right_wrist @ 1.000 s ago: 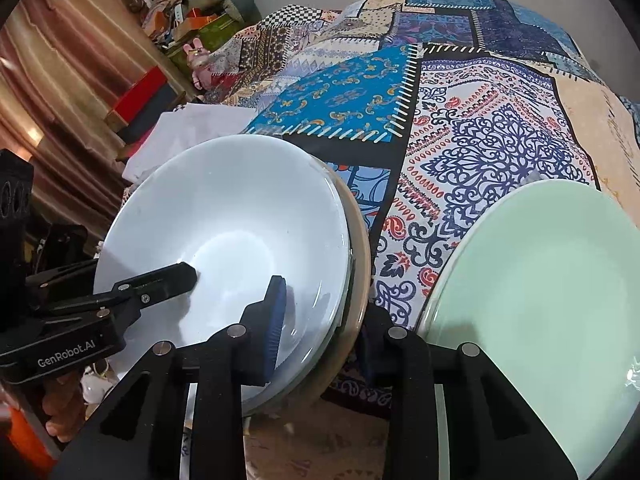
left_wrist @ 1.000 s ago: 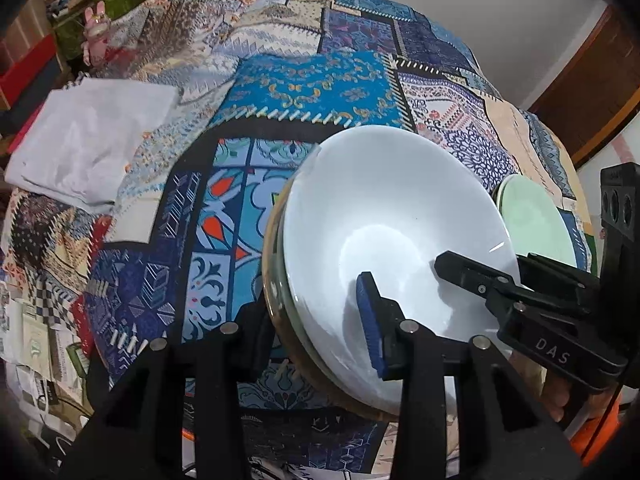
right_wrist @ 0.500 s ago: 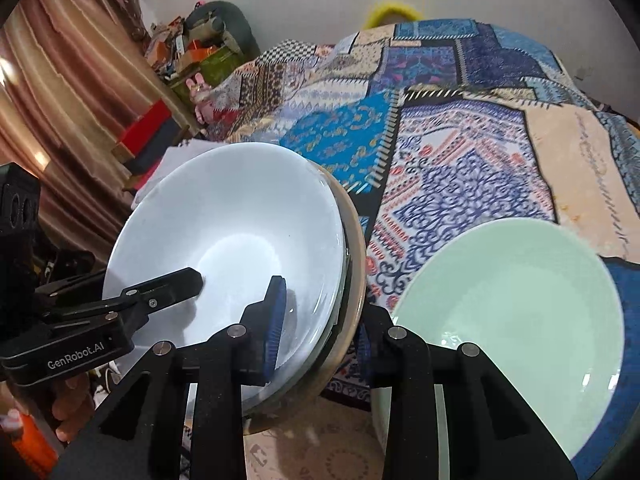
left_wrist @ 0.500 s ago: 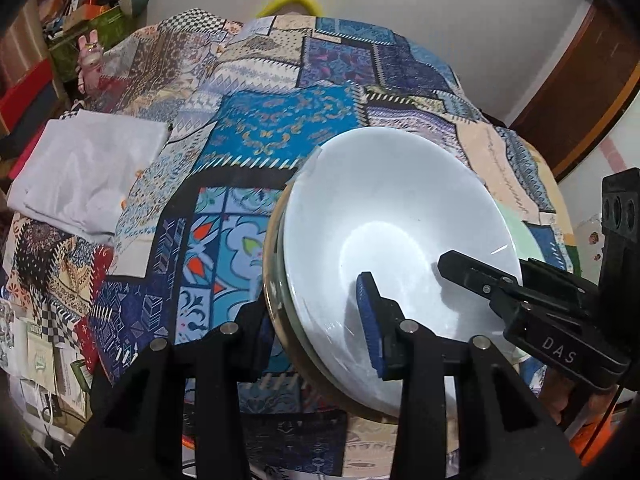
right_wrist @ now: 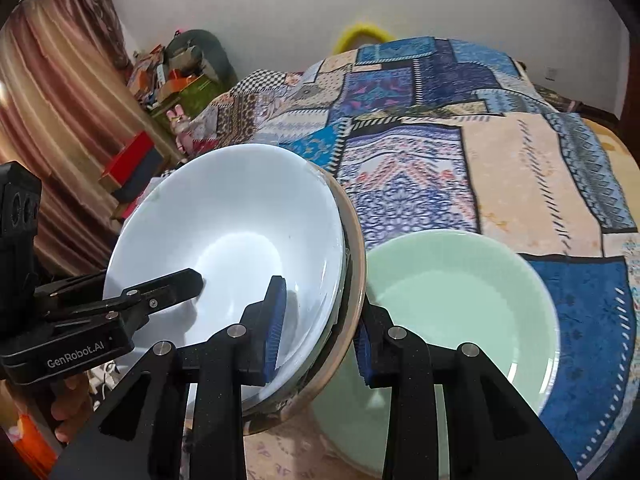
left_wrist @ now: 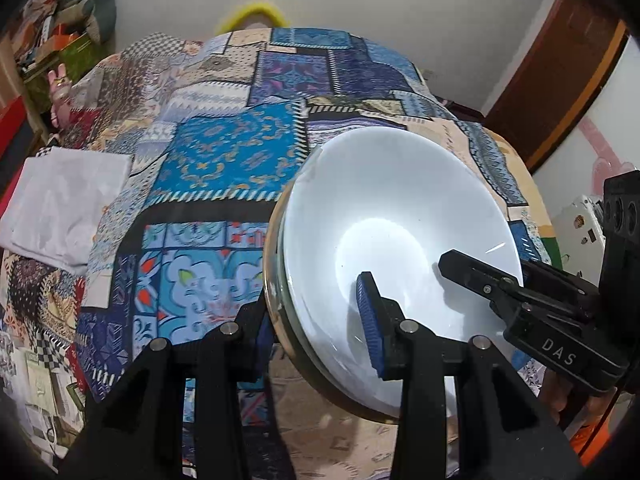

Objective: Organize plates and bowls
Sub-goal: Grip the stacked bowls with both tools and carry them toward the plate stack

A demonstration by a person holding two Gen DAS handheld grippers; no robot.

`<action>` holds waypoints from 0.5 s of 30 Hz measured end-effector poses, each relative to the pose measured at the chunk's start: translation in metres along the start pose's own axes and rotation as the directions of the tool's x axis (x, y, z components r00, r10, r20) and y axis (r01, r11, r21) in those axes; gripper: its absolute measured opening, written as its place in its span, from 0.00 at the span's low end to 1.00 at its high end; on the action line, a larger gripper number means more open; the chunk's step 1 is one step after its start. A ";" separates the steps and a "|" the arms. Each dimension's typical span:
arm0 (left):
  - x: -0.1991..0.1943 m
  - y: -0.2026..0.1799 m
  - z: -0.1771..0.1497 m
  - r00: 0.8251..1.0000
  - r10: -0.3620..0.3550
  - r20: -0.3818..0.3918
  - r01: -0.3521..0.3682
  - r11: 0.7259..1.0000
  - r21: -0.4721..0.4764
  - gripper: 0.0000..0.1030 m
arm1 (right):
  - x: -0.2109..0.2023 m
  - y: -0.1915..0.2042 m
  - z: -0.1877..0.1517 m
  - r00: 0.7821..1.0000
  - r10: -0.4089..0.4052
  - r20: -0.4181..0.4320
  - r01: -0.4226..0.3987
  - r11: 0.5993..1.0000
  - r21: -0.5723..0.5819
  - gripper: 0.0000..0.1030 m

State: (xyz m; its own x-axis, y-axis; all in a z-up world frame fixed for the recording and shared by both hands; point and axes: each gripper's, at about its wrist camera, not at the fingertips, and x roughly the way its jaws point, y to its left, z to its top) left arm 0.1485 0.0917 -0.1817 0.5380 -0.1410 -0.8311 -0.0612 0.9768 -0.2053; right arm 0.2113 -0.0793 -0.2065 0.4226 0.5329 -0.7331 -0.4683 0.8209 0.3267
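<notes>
Left wrist view: the left gripper (left_wrist: 316, 320) pitches steeply down, its jaws clenched on the rim of a stack of bowls (left_wrist: 400, 248) at the stack's 7 o'clock edge, one blue pad inside the top white bowl, the other finger beneath the tan outer bowl. The stack is tilted above the patchwork bedspread (left_wrist: 224, 160). The right gripper (left_wrist: 496, 280) reaches in from 3 o'clock. A folded white cloth (left_wrist: 64, 208) lies at 9 o'clock.

Right wrist view: the right gripper (right_wrist: 318, 336), angled downward, grasps the same stack (right_wrist: 236, 240) at its 5 o'clock rim, one pad inside, one outside. The left gripper (right_wrist: 168, 286) enters from 9 o'clock. A pale green plate (right_wrist: 464, 300) rests on the bedspread (right_wrist: 520, 168) at 4 o'clock, just beside the stack.
</notes>
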 end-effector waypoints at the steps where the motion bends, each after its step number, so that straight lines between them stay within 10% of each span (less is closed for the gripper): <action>1: 0.000 -0.003 0.001 1.000 -0.002 0.000 0.002 1.000 0.005 0.37 | -0.003 -0.003 -0.001 1.000 -0.003 0.004 0.003 1.000 0.006 0.27; 15: 0.014 -0.059 0.006 0.998 -0.057 -0.026 0.059 0.995 0.079 0.37 | -0.037 -0.048 -0.011 0.998 -0.060 0.035 0.058 0.996 0.067 0.27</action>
State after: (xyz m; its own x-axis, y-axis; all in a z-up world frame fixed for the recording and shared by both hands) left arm 0.1651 0.0335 -0.1784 0.5184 -0.2003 -0.8313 0.0371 0.9765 -0.2122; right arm 0.2095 -0.1403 -0.2014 0.4773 0.4893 -0.7299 -0.3901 0.8623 0.3229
